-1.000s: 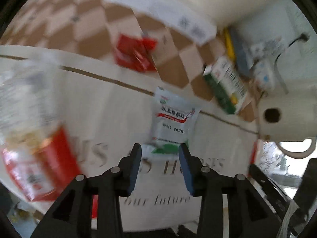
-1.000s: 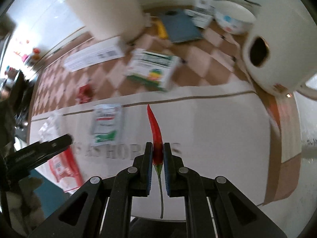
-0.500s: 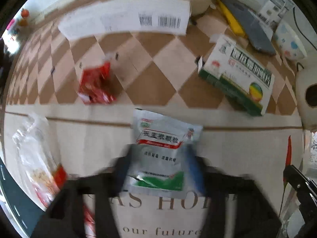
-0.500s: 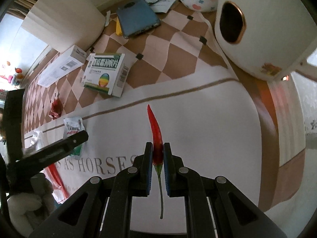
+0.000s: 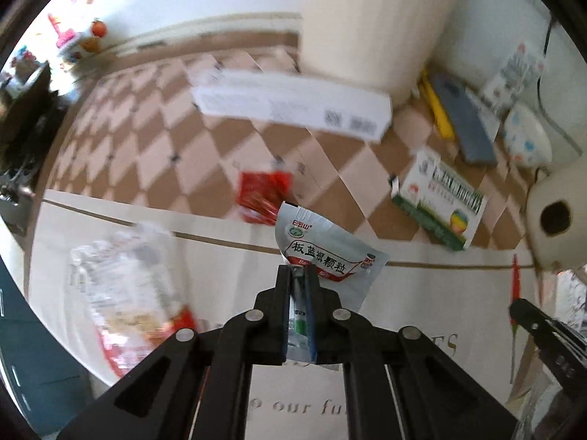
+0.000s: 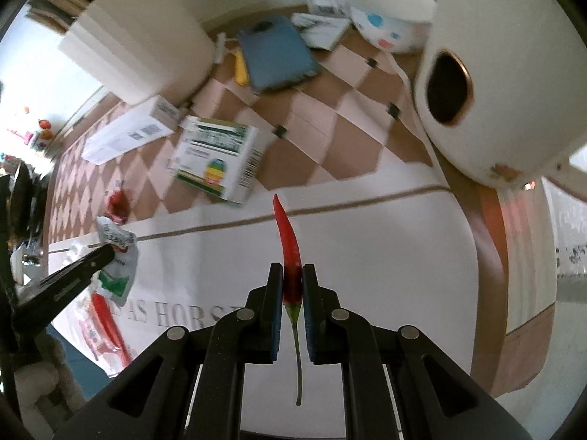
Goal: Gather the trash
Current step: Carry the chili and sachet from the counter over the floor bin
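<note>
My left gripper (image 5: 298,275) is shut on a silver medicine sachet (image 5: 330,253) with red and green print, lifted clear of the table; from the right wrist view the same sachet (image 6: 119,256) hangs from the left gripper (image 6: 108,253). A red chili pepper (image 6: 288,245) with a green stem stands upright between the pads of my right gripper (image 6: 292,275), which is shut on it. A crumpled red wrapper (image 5: 262,196) lies on the checked cloth behind the sachet. A clear plastic bag with red print (image 5: 128,293) lies at the table's left edge.
A green and white medicine box (image 6: 216,157), a long white carton (image 5: 293,106), a blue-grey case (image 6: 275,55) and a spotted bowl (image 6: 389,14) sit toward the back. A big white pot (image 6: 506,84) fills the right. A cream bin (image 5: 367,18) stands behind.
The left gripper closed on the sachet and raised it off the table. The right gripper kept its hold on the chili and drifted a little sideways.
</note>
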The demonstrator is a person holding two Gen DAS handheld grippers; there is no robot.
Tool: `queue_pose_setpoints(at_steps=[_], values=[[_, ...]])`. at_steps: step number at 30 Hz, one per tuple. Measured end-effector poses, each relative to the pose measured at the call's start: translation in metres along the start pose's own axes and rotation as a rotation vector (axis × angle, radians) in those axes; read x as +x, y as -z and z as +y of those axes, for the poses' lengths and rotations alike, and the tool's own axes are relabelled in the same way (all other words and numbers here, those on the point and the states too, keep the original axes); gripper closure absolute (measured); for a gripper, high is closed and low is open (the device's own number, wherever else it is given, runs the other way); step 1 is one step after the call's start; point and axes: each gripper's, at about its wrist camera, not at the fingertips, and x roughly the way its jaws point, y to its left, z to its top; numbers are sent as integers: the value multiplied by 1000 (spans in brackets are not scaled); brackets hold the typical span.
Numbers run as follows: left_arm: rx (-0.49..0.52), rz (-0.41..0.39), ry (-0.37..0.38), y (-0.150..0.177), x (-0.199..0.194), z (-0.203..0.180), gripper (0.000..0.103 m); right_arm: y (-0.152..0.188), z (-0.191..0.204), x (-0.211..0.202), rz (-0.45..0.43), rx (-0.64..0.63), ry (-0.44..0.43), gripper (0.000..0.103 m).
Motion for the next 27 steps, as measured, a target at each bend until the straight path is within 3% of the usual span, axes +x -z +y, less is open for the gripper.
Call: queue_pose_setpoints(at_steps=[6,10,15,20,27], values=[[-96,-108,-32,9,-50,65,98,1,48,-20,-35,-89,-56,92],[-203,-152,-85,36,-74,127,98,9,104,-30,-47,-194,-110,92],[-372,-175,-152,88,-102,217,98,45,189,-30,-30,-342,-181,92],[-544,-136,-213,162,-112,310,98,114,287,-16,46,-519,-253,92],[-814,-35,-219,284,-70,435,98,249,432,35,192,-822,-322,92]])
